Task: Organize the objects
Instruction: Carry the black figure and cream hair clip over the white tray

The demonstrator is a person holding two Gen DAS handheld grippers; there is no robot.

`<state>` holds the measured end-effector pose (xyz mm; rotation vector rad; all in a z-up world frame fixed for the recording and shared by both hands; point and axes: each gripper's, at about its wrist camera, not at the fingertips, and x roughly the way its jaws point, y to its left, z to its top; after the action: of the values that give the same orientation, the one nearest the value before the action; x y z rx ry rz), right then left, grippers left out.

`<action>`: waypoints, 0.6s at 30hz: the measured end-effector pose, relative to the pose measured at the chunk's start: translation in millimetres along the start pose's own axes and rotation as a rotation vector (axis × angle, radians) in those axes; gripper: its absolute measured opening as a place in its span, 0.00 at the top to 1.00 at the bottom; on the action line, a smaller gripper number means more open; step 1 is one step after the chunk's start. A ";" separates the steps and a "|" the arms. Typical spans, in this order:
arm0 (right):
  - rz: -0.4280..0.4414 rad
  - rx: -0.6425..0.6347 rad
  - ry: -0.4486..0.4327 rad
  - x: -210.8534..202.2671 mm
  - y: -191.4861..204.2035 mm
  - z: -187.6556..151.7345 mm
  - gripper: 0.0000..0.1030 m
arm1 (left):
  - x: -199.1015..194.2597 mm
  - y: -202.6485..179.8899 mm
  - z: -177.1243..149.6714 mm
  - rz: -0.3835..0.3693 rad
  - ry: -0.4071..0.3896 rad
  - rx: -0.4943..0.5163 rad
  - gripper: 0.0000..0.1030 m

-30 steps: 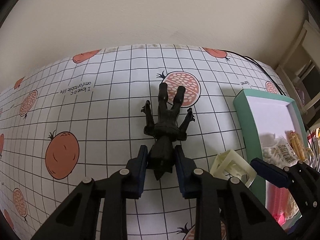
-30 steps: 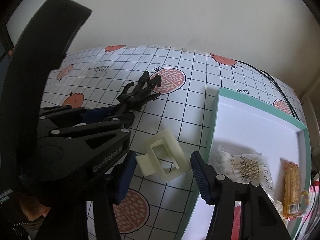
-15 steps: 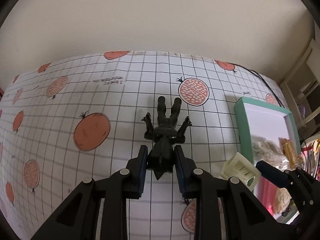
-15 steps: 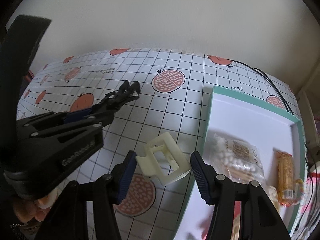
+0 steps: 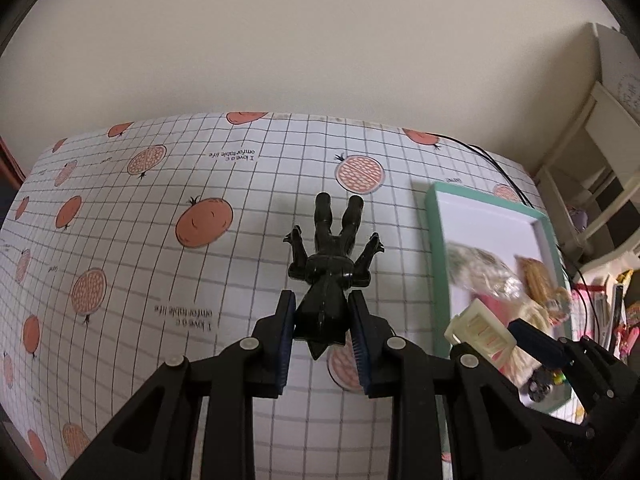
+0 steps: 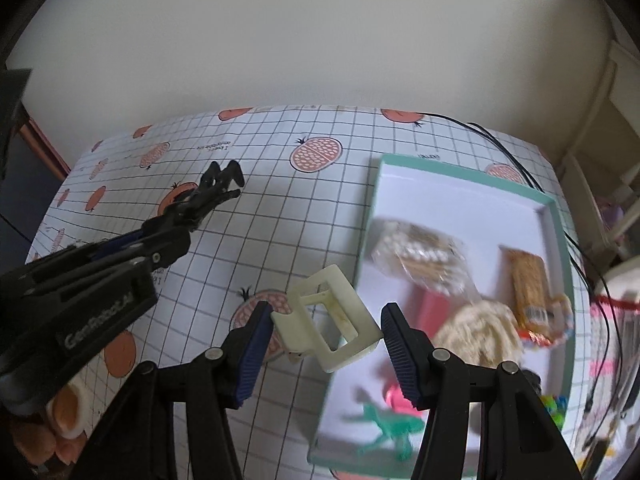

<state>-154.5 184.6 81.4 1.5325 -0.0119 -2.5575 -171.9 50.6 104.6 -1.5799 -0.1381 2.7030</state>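
My left gripper (image 5: 322, 330) is shut on a black toy figure (image 5: 330, 264), held by its head end, legs pointing away, above the tablecloth. The figure (image 6: 208, 196) and left gripper also show at the left of the right wrist view. My right gripper (image 6: 326, 338) is shut on a cream hair claw clip (image 6: 330, 318), held above the left edge of the teal-rimmed box (image 6: 558, 216). The clip (image 5: 480, 330) and box (image 5: 434, 216) show at the right of the left wrist view.
The box holds a bag of white beads (image 6: 420, 258), a snack bar (image 6: 528, 288), a cream fluffy item (image 6: 478, 330), a green toy (image 6: 384, 428) and pink items. A black cable (image 6: 500, 148) runs behind the box. A shelf (image 5: 592, 160) stands at right.
Both grippers have risen and pulled back from the table with their objects, so more of the cloth and box shows. The right gripper with the clip has moved toward the box.
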 end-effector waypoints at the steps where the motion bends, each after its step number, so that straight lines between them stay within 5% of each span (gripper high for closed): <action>1: 0.001 0.004 -0.002 -3.7 -1.4 -2.3 0.43 | -2.6 -2.1 -2.7 0.001 0.000 0.002 0.73; 18: -0.067 0.054 0.004 -41.2 -42.8 -50.7 0.43 | -32.8 -47.1 -47.0 -0.023 0.007 0.064 0.73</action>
<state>-96.7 236.5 89.7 1.5827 -0.0300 -2.6271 -116.7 99.2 113.9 -1.5605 -0.0689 2.6567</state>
